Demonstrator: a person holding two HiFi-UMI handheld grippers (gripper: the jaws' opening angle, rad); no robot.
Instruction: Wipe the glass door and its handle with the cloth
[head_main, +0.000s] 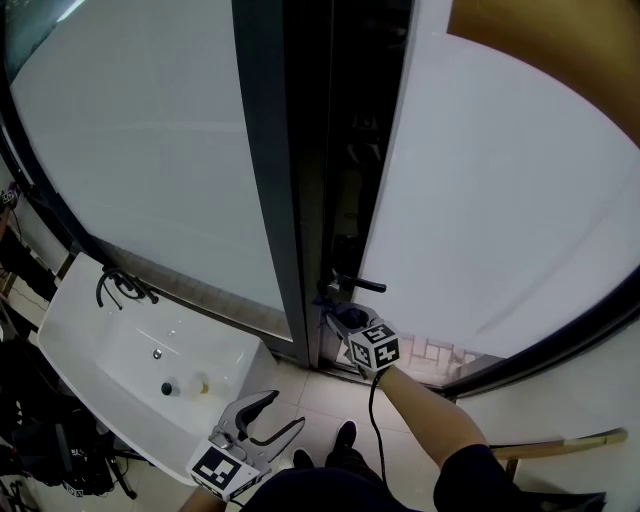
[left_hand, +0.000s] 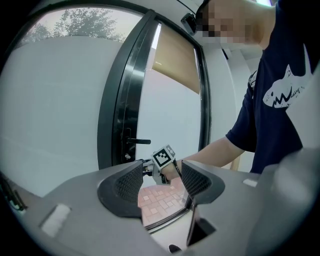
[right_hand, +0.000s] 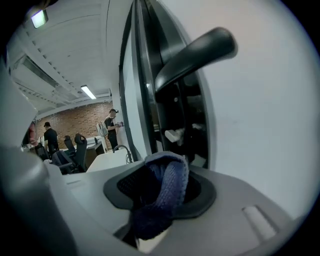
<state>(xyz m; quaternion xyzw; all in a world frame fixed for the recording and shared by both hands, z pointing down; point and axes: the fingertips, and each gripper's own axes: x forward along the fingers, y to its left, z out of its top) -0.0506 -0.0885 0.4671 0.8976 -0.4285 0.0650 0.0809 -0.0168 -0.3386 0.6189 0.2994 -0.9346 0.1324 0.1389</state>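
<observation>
Down at my left I see a white sink (head_main: 105, 350) with a black faucet (head_main: 121, 288) at its far end. The right gripper view shows a person (right_hand: 110, 129) standing before a brick wall (right_hand: 75, 121), office chairs (right_hand: 75, 148) nearby.

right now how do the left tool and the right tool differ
The left tool is open and empty; the right tool is shut on the blue cloth. The left tool hangs low by the sink, far from the door handle; the right tool sits just below it. Both carry marker cubes.
</observation>
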